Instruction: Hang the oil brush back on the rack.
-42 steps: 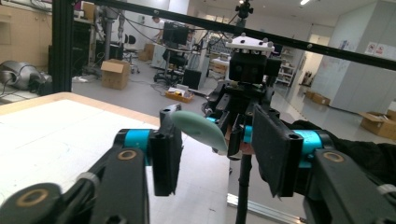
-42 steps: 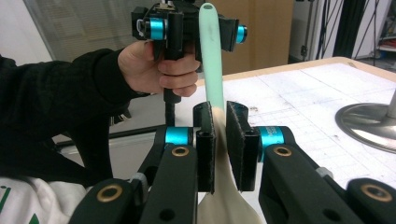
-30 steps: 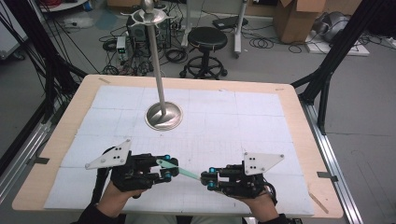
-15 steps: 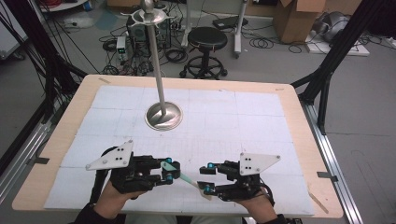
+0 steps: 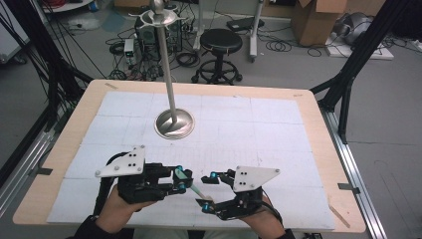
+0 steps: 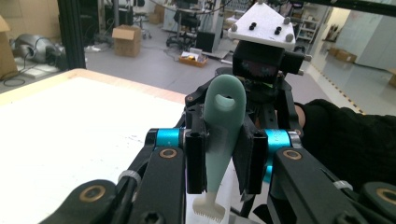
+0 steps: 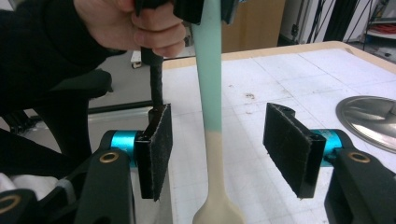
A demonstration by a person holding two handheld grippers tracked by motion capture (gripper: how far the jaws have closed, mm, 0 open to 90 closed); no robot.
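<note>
A slim tool with a mint-green handle [image 5: 185,176] and a cream toothed tip is clamped in my left gripper [image 5: 180,180], which is shut on the green part. In the left gripper view the tool [image 6: 224,107] stands crosswise between the jaws of the left gripper [image 6: 222,158], its holed green end up and its cream tip down. My right gripper [image 5: 202,191] is open just right of it. In the right gripper view the tool [image 7: 208,70] hangs down between the wide-apart pads [image 7: 156,149] of the right gripper [image 7: 217,144], touching neither.
A tall metal pole on a round steel base [image 5: 174,123] stands mid-table on the white gridded mat [image 5: 259,124]; the base [image 7: 369,116] lies ahead and right of my right gripper. The wooden table rim [image 5: 323,149] borders the mat. Stool, boxes and cables sit on the floor beyond.
My right gripper has moved left and toward the person, turning so its open jaws now straddle the tool's cream end. The left gripper has barely moved and still holds the tool.
</note>
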